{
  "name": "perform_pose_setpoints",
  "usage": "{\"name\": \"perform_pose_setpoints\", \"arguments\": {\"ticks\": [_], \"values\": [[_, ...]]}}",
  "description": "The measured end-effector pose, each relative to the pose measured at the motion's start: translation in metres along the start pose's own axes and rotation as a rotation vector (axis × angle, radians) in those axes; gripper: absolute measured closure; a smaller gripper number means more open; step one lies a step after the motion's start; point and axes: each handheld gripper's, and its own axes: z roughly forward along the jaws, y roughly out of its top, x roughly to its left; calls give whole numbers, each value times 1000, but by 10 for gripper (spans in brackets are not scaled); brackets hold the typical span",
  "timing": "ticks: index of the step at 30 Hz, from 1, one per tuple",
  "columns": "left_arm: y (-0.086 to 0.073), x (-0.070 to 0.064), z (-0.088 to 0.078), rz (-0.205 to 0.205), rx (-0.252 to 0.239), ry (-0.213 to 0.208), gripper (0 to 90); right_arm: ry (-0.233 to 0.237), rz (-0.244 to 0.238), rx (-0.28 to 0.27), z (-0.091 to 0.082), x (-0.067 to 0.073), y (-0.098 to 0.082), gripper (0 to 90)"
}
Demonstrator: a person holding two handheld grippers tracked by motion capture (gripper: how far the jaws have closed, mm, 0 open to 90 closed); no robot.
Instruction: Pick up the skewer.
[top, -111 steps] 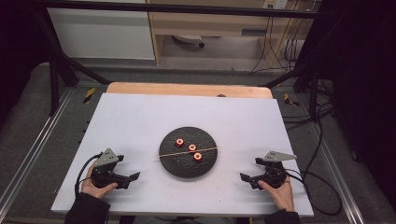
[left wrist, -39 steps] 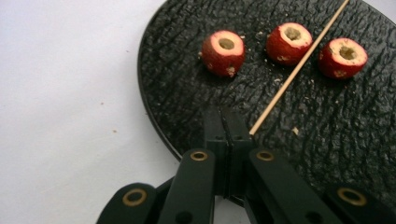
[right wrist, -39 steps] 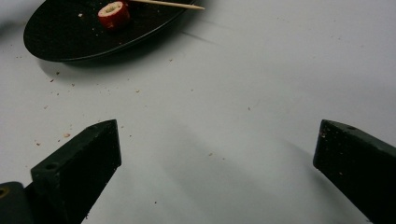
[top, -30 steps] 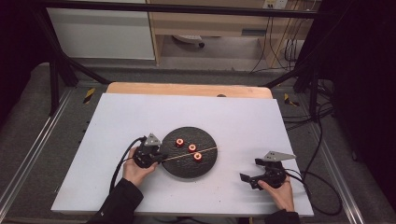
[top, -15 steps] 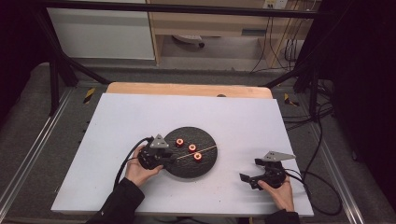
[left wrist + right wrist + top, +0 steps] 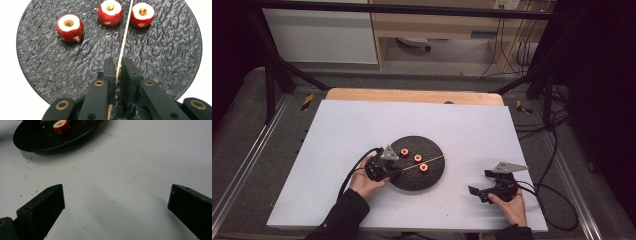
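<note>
Plate (image 6: 160, 65) — black, round, ahead of and under the left gripper (image 6: 118, 67).
Fruit pieces (image 6: 109, 12) — three, red, cored, in a row beyond the jaw tips.
Skewer (image 6: 124, 37) — long axis runs straight out from the left jaws, just closing, pinching its near end.
Right gripper (image 6: 116, 195) — jaws wide, empty, well apart from the plate.

both grippers (image 6: 393, 169) are black with brass-ringed pivots, grey three-cornered top plates, black trailing cables; dark sleeves (image 6: 343, 216).
</note>
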Motion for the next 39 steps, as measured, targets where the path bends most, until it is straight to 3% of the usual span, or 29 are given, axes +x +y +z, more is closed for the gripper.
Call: {"name": "perform_pose_setpoints", "arguments": {"ticks": [8, 19, 26, 34, 37, 38, 39], "values": [[-1, -2, -1, 18, -3, 0, 879, 0, -1, -1, 0, 0, 0, 13], [-1, -8, -15, 7, -66, -8, 884, -1, -2, -29, -4, 1, 3, 7], [1, -14, -18, 15, -75, -11, 884, -23, -34, -30, -5, 5, 8, 4], [6, -24, -18, 29, -76, -21, 884, -55, -148, -14, 0, 21, 24, 5], [10, -31, -16, 34, -71, -25, 884, -68, -235, 1, 5, 32, 32, 10], [10, -31, -16, 34, -71, -25, 884, -68, -235, 1, 5, 32, 32, 10], [13, -35, -15, 46, -74, -28, 884, -80, -285, 17, 8, 38, 37, 17]]}}
